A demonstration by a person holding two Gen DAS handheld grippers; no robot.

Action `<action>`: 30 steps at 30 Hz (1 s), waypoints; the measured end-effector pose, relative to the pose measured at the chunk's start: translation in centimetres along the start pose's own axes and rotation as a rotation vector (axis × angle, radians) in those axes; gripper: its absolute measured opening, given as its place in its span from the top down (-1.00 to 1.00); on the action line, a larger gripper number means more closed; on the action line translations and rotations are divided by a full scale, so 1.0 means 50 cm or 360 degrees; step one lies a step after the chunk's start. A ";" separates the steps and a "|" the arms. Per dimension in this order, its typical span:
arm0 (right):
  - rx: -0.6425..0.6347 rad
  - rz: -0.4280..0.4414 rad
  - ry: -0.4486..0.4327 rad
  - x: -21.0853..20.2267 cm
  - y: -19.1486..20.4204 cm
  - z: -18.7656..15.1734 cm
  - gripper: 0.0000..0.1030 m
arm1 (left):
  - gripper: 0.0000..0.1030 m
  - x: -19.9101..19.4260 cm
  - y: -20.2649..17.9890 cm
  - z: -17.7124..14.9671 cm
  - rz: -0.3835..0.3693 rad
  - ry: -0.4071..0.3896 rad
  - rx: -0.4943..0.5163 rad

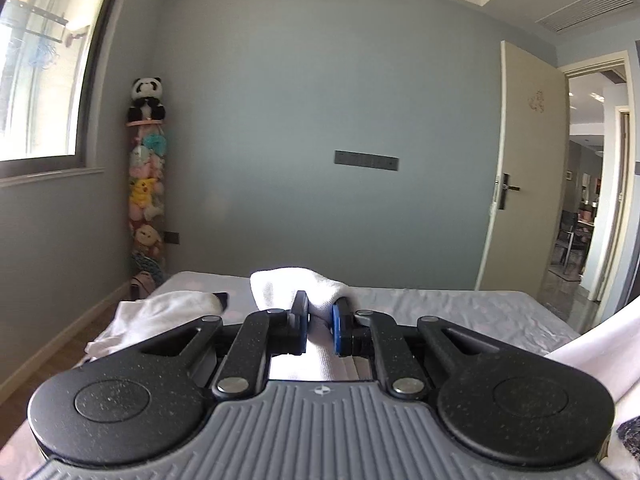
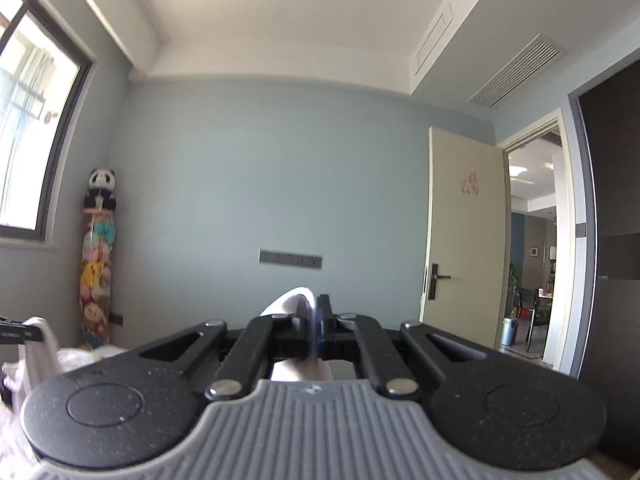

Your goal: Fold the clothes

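My left gripper (image 1: 321,312) is shut on a bunched fold of a white garment (image 1: 292,284), held a little above the bed (image 1: 460,316). More of the white cloth (image 1: 160,320) lies on the bed to the left, and a strip hangs at the right edge (image 1: 604,348). My right gripper (image 2: 314,312) is shut on a thin edge of the white garment (image 2: 290,300), raised high and facing the wall. The left gripper's finger (image 2: 16,334) shows at the far left of the right wrist view, with white cloth (image 2: 40,348) hanging from it.
The bed has a grey patterned sheet. A tall column of plush toys (image 1: 146,184) topped by a panda stands in the left corner below a window (image 1: 40,60). An open door (image 1: 524,168) is at the right, with a hallway beyond.
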State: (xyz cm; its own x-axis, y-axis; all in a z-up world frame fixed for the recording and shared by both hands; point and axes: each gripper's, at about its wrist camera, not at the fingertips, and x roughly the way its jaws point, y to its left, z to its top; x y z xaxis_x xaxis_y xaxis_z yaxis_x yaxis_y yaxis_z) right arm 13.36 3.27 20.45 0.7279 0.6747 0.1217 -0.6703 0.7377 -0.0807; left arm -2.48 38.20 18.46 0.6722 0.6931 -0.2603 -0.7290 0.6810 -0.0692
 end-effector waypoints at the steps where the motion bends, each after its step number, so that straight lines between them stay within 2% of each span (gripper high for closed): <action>1: 0.0008 -0.0020 -0.0021 0.002 0.002 0.004 0.94 | 0.74 -0.003 0.008 0.000 0.0037 0.0012 0.0015; 3: 0.0012 -0.0099 -0.0034 0.007 -0.004 -0.004 0.94 | 0.74 0.004 0.033 -0.022 0.0110 0.0063 0.0040; 7: -0.0023 -0.0325 0.0065 0.050 -0.055 -0.067 0.94 | 0.73 0.043 0.088 -0.096 0.0219 0.0220 0.0044; 12: -0.0069 -0.0680 0.0345 0.118 -0.181 -0.199 0.94 | 0.73 0.100 0.131 -0.229 0.0261 0.0487 0.0072; 16: -0.0125 -0.0914 0.0606 0.146 -0.288 -0.324 0.94 | 0.71 0.145 0.163 -0.337 0.0261 0.0722 0.0094; 19: -0.0150 -0.1041 0.0811 0.156 -0.352 -0.422 0.94 | 0.70 0.176 0.191 -0.430 0.0256 0.0942 0.0191; 21: -0.0148 -0.1085 0.0940 0.159 -0.380 -0.484 0.94 | 0.69 0.198 0.198 -0.482 0.0270 0.1105 0.0249; 23: -0.0157 -0.1097 0.1051 0.160 -0.393 -0.540 0.93 | 0.67 0.210 0.205 -0.527 0.0275 0.1212 0.0261; 26: -0.0184 -0.1060 0.1177 0.156 -0.386 -0.608 0.92 | 0.60 0.208 0.208 -0.548 0.0229 0.1303 0.0298; 28: -0.0203 -0.1013 0.1224 0.160 -0.368 -0.628 0.89 | 0.58 0.206 0.210 -0.561 0.0197 0.1364 0.0322; 30: -0.0225 -0.0959 0.1230 0.157 -0.346 -0.641 0.84 | 0.41 0.197 0.211 -0.563 0.0139 0.1389 0.0329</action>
State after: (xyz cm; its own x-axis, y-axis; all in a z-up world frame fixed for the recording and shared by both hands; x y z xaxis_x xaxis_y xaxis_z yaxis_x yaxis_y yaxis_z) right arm 35.31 -3.47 -8.90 0.8693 -0.0222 -0.4937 -0.1701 0.9245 -0.3411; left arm -7.20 45.59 -11.93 0.2169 0.3758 -0.9010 -0.6784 0.7217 0.1377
